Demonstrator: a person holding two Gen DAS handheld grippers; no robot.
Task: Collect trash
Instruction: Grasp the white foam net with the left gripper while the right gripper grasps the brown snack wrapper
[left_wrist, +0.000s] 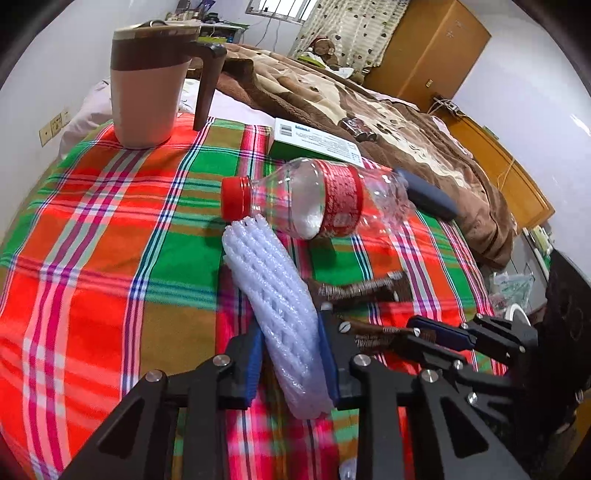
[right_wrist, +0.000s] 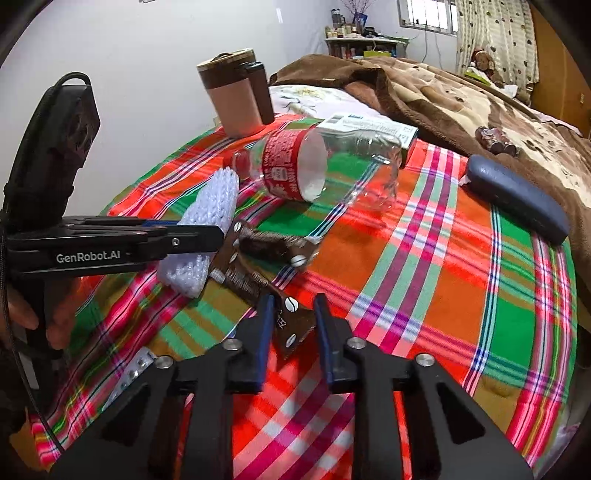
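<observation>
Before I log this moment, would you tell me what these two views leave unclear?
- Left wrist view: the near end of the white foam net is hidden behind the left gripper.
- Right wrist view: the blister strip is partly hidden behind the right gripper.
- Both views: print on the green box is too small to read.
- Left wrist view: the brown wrapper is blurred.

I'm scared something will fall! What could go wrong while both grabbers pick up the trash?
The white foam net is squashy, so it might slip out of the left gripper. The right gripper pinches only one end of the brown wrapper, which could tear or drop. Lifting the net may nudge the bottle rolling.
</observation>
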